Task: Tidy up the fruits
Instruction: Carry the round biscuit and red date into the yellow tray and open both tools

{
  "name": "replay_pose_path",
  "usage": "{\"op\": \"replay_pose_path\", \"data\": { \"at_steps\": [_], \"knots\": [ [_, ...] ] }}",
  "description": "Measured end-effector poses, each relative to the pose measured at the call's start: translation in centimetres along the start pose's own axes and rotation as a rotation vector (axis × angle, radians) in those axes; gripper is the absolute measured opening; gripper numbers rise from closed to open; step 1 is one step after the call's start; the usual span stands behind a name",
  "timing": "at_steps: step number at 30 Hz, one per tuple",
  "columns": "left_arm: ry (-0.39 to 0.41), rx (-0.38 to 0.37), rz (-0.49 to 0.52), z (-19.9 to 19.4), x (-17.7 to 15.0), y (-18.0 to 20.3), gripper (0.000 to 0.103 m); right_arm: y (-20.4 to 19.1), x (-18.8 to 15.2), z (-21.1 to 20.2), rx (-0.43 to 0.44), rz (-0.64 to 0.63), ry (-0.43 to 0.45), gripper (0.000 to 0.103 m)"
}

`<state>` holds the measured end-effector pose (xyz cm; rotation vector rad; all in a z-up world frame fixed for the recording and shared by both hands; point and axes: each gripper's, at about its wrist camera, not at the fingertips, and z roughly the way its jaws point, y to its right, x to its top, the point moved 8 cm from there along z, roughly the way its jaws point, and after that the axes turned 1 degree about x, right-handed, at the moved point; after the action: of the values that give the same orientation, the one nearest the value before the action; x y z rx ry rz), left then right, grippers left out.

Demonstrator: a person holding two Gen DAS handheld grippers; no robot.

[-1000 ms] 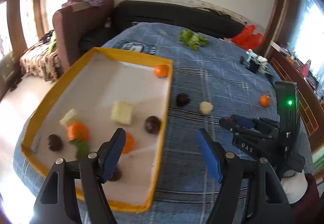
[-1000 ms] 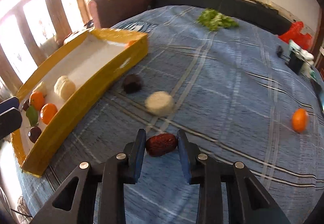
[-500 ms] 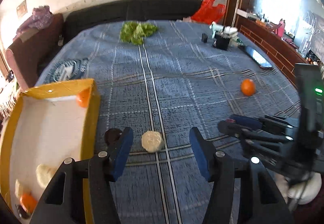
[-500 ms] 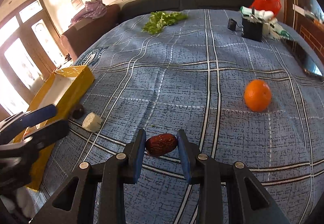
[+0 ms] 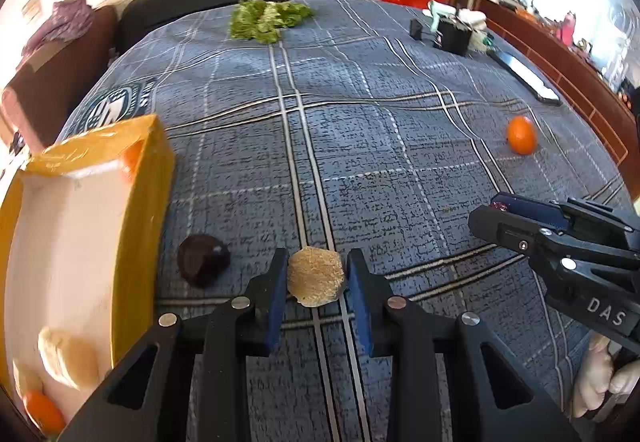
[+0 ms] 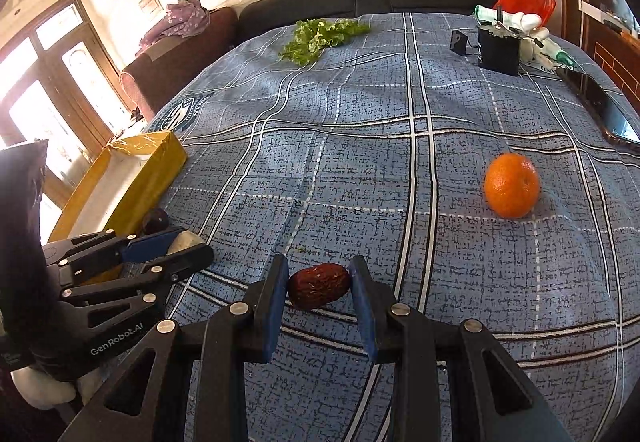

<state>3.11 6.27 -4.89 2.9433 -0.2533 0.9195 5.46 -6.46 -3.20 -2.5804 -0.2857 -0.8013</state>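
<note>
The left tongs [image 5: 317, 284] have just closed on the pale, rough round fruit piece [image 5: 316, 276] lying on the blue plaid bed cover [image 5: 360, 146], so it looks ready to lift; a second ago they hung open over the yellow-walled, white-floored cardboard tray [image 5: 148, 202]. The right tongs [image 6: 319, 288] grip a wrinkled red date [image 6: 319, 285]. The tray holds a pale lump [image 5: 66, 356] and small oranges (partly hidden).

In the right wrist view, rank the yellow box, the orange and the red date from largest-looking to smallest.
1. yellow box, clearly largest.
2. orange.
3. red date, pinched in the right claw; it looks close to the orange only because it sits nearer the camera.
</note>
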Motion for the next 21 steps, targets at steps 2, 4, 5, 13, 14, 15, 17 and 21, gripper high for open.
{"op": "replay_pose_path", "data": {
  "at_steps": [2,4,5,13,14,15,17,21],
  "knots": [
    [0.026,-0.010,-0.041,-1.3,0.0,-0.3,0.028,0.0,0.1,-0.2,0.002,0.002,0.012,0.034],
    [0.060,-0.014,-0.074,-2.9,0.1,-0.6,0.028,-0.1,0.3,-0.6,0.009,0.003,0.029,0.034],
    [0.083,-0.014,-0.093,-4.0,0.0,-1.0,0.028,-0.2,0.4,-0.8,0.011,0.002,0.036,0.034],
    [0.201,0.058,-0.276,-12.0,-2.6,-7.3,0.029,-1.8,0.2,-1.4,0.005,-0.053,0.076,0.034],
    [0.207,0.070,-0.314,-12.6,-3.4,-8.6,0.029,-2.0,0.2,-1.4,0.003,-0.061,0.081,0.034],
    [0.205,0.081,-0.342,-13.0,-4.0,-9.7,0.029,-2.4,0.2,-1.5,0.005,-0.068,0.086,0.034],
    [0.192,0.130,-0.397,-13.5,-5.5,-12.5,0.029,-3.3,0.2,-1.7,0.023,-0.067,0.081,0.034],
    [0.190,0.190,-0.473,-14.6,-7.8,-16.3,0.029,-7.2,0.1,-2.3,0.076,-0.106,0.059,0.035]
  ]
}}
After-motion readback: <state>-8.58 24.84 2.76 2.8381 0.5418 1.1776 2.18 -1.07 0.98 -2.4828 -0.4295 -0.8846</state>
